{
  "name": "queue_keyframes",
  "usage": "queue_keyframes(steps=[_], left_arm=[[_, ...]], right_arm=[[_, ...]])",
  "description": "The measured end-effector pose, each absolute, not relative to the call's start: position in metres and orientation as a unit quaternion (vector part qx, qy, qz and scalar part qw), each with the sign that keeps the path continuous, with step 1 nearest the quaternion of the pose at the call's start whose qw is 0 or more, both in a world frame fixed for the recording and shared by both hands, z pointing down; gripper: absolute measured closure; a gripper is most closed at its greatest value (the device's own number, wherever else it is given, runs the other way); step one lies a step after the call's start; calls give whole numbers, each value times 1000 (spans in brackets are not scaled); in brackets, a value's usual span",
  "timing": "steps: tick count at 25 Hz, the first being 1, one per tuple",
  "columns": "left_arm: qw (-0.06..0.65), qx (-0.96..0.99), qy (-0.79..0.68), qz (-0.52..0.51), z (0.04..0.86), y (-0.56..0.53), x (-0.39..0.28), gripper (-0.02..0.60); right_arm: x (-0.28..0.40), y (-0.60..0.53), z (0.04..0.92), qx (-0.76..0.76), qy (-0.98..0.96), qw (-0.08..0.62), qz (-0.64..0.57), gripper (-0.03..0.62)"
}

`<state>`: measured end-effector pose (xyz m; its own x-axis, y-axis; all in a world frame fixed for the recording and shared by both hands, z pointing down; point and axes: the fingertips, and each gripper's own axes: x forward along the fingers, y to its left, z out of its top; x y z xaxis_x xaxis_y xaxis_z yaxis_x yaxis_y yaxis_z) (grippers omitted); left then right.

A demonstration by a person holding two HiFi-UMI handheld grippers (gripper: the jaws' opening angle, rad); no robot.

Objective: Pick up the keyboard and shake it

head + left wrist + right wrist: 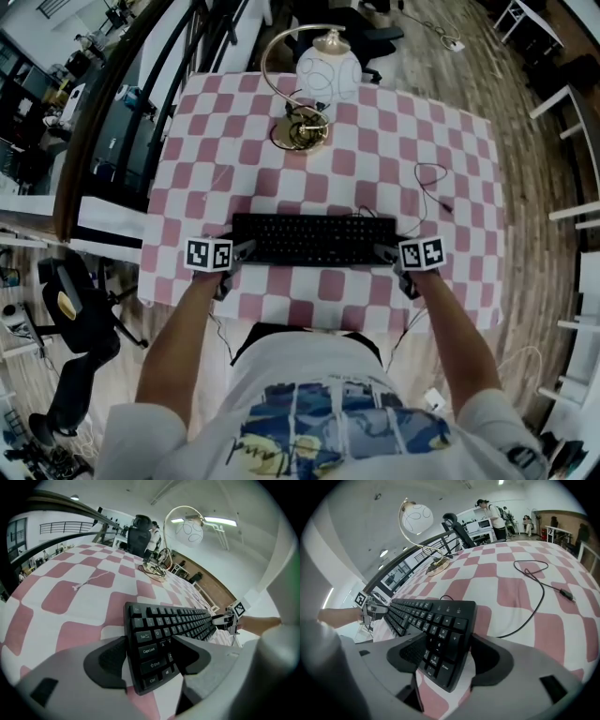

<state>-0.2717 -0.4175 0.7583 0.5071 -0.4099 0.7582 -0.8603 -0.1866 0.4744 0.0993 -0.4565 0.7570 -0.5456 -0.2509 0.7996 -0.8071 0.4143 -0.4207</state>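
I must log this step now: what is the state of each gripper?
Left gripper: open, keyboard end between its jaws.
Right gripper: open, other keyboard end between its jaws.

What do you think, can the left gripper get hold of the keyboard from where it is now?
Probably yes: the left gripper has its jaws open around the near end of the keyboard, which lies between them on the checked tablecloth, with nothing blocking.

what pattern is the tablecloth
The tablecloth is pink-and-white checked, clearest in the head view.
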Motion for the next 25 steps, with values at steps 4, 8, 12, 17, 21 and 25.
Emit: queue_keyframes(steps=[4,8,12,17,21,25], left_arm=[[466,727,-442,243,758,-418,-271,290],[453,730,-452,239,748,-417,-270,291],[431,742,-455,239,730,-417,-262,291],[401,759,-464,219,700,-426,-252,291],[373,773,-470,206,673,-429,-237,291],[341,785,-478,197,643,-431,-222,291]], right_arm=[[100,-454,758,348,-771,330,419,298],[102,-451,748,351,-782,328,397,301],[111,-450,727,371,-794,316,363,310],[123,-452,691,390,-813,289,322,327],[141,-451,665,405,-823,276,287,329],[157,-449,632,418,-835,277,227,330]])
